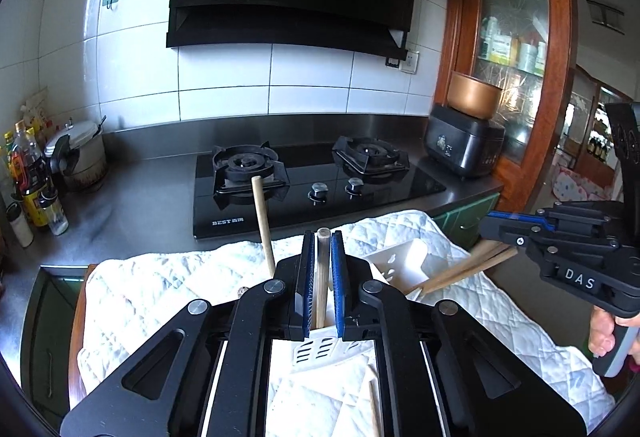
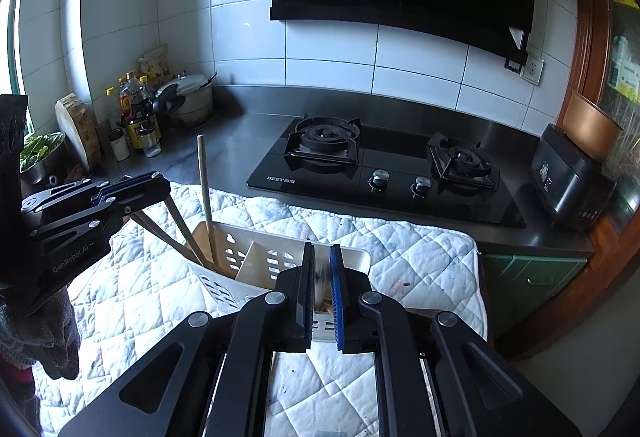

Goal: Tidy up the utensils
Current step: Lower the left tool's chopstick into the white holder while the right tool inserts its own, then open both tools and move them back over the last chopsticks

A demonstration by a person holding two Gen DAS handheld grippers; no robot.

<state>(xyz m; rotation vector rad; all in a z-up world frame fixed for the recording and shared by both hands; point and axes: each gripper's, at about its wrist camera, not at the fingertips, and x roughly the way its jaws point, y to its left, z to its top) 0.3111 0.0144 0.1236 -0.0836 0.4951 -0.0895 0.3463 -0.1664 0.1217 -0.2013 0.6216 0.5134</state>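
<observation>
A white slotted utensil holder (image 2: 256, 257) stands on a white quilted cloth (image 2: 400, 253); it also shows in the left wrist view (image 1: 400, 261). My left gripper (image 1: 323, 237) is shut on a wooden stick (image 1: 321, 277) held upright over the holder. Another wooden stick (image 1: 262, 221) stands in the holder. My right gripper (image 2: 321, 251) is shut on wooden chopsticks (image 1: 468, 267) that slant down into the holder; between its pads I see only a blurred wooden bit. In the right wrist view, the left gripper (image 2: 160, 187) holds sticks (image 2: 180, 229) leaning into the holder.
A black two-burner gas stove (image 2: 380, 161) sits on the steel counter behind the cloth. Bottles (image 2: 136, 109), a pressure cooker (image 2: 188, 97) and a round wooden board (image 2: 78, 129) stand at the left. A black rice cooker (image 2: 568, 177) stands at the right.
</observation>
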